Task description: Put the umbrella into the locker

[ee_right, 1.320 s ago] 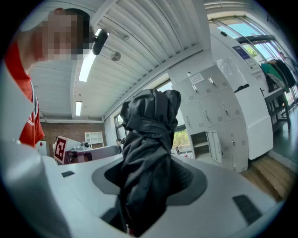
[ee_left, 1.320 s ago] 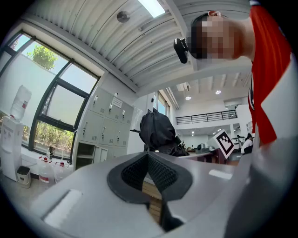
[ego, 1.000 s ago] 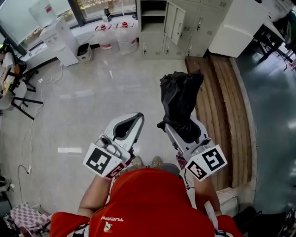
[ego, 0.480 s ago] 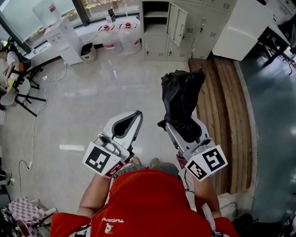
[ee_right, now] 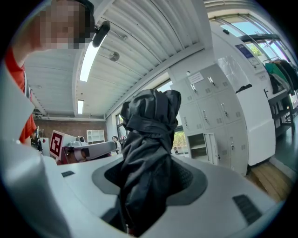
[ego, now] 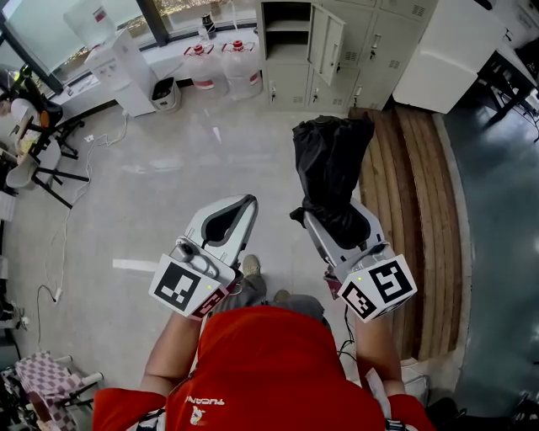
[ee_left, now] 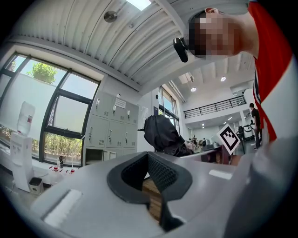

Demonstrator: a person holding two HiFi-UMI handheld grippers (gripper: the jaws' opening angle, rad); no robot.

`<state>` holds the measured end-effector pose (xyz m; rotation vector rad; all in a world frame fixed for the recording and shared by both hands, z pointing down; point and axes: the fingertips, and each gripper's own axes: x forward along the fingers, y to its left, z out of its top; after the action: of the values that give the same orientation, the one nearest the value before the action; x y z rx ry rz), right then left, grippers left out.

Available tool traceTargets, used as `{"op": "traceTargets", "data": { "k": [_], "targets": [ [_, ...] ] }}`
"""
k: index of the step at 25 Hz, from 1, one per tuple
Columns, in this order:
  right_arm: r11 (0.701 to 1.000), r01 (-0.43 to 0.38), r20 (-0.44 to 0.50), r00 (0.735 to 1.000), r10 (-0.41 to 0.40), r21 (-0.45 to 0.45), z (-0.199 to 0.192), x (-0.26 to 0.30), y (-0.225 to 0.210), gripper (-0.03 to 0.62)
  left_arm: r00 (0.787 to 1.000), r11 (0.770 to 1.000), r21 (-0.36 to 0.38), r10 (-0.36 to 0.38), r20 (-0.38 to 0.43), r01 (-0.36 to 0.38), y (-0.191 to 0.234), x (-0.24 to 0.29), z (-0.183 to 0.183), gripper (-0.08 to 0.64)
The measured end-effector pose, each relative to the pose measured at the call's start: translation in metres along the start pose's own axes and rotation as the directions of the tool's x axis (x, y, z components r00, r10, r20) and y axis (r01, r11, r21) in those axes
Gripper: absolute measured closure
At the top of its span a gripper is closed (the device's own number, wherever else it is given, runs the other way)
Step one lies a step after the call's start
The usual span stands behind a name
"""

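A folded black umbrella (ego: 328, 168) sticks forward out of my right gripper (ego: 341, 226), whose jaws are shut on its lower part; in the right gripper view the umbrella (ee_right: 149, 153) fills the space between the pads. My left gripper (ego: 244, 204) is beside it on the left, shut and empty, its tips meeting (ee_left: 149, 160). Ahead stands a bank of grey lockers with one open compartment (ego: 286, 25), its door (ego: 327, 42) swung out to the right. That open compartment (ee_right: 198, 144) also shows beyond the umbrella in the right gripper view.
Wooden planks (ego: 421, 194) run along the floor on the right. A white cabinet (ego: 446, 50) stands at the back right. A water dispenser (ego: 126, 63), a black bin (ego: 164, 88) and water bottles (ego: 240, 59) line the window wall. Chairs (ego: 34, 160) stand at the left.
Both grippers and the umbrella have moved forward toward the lockers, which now sit lower and nearer in the head view. The grip on the umbrella is unchanged.
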<state>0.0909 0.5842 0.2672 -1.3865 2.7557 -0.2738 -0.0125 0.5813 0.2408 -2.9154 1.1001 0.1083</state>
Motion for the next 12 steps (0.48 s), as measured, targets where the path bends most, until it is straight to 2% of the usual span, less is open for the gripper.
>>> {"op": "traceTargets", "data": {
  "k": [8, 12],
  "targets": [
    [1.0, 0.01, -0.024, 1.0, -0.01, -0.007, -0.006, 0.04, -0.028, 0.359, 1.0, 1.0, -0.017, 0.003, 0.017, -0.003, 0.047, 0.033, -0.014, 0.555],
    [0.999, 0.03, -0.047, 0.998, -0.031, -0.017, 0.014, 0.1, -0.05, 0.359, 1.0, 1.0, -0.007, -0.009, 0.012, 0.009, 0.108, 0.065, -0.006, 0.555]
  ]
}}
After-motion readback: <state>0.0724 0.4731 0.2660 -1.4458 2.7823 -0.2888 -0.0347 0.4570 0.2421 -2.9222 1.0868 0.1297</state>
